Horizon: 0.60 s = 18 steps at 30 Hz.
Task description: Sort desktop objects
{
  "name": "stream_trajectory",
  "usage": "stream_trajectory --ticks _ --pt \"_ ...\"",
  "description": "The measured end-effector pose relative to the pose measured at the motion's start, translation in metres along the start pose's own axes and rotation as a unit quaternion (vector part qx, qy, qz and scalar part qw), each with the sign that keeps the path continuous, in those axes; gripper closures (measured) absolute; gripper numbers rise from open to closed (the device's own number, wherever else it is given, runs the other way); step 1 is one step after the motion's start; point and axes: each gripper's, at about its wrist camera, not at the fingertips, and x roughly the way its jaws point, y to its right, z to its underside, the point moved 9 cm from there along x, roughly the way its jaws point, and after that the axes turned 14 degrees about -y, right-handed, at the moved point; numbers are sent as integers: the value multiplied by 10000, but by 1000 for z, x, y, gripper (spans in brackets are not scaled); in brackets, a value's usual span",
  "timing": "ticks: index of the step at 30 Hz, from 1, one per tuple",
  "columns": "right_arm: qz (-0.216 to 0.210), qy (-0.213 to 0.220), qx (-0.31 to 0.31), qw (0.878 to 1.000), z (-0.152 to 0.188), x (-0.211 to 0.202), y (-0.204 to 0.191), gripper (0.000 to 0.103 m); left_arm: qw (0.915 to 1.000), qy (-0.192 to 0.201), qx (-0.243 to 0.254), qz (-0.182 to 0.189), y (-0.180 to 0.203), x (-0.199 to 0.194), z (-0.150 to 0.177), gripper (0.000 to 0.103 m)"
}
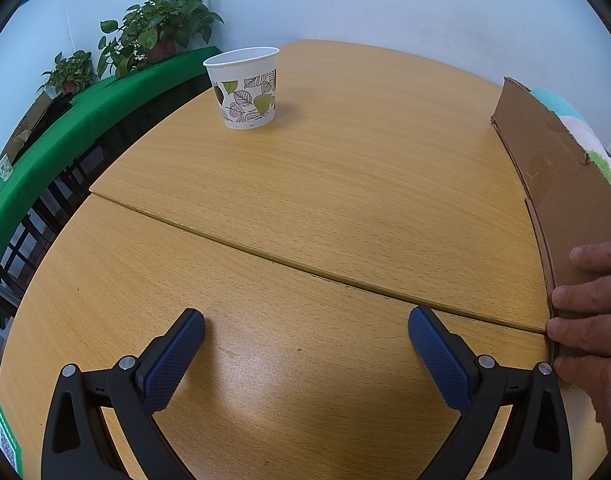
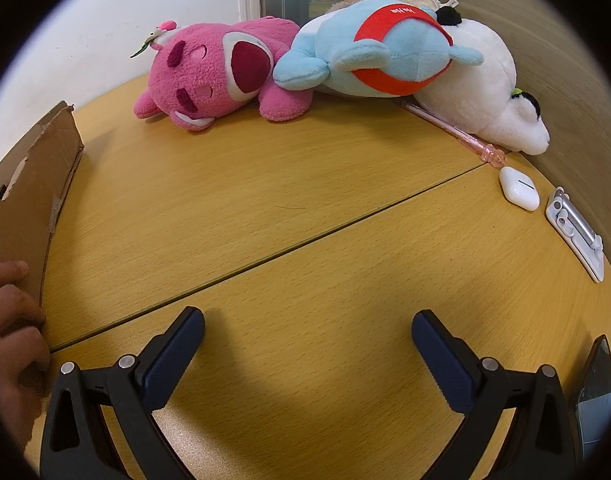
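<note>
In the left wrist view, a paper cup (image 1: 245, 88) with a leaf print stands upright at the far left of the wooden table (image 1: 305, 184). My left gripper (image 1: 305, 328) is open and empty, low over the table. In the right wrist view, a pink plush (image 2: 213, 76), a blue plush (image 2: 385, 56) and a white plush (image 2: 489, 92) lie at the far edge. A pink pen (image 2: 453, 130), a white earbud case (image 2: 519, 189) and a white metal stand (image 2: 577, 232) lie at the right. My right gripper (image 2: 307, 328) is open and empty.
A bare hand (image 1: 589, 320) holds an upright cardboard sheet (image 1: 561, 184) between the two halves of the table; the sheet also shows in the right wrist view (image 2: 29, 196). A dark phone (image 2: 597, 396) lies at the right edge. Potted plants (image 1: 161, 28) stand on a green shelf.
</note>
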Motion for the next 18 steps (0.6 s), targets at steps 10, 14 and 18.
stream_trajectory --ticks 10,14,18 --pt "1 6 3 10000 0 1 1 0 10000 -6 8 0 1 -3 1 0" --pt "3 7 5 10000 0 1 0 0 10000 -6 8 0 0 -2 1 0" --pt "6 6 5 10000 0 0 0 0 10000 -6 8 0 0 -2 1 0"
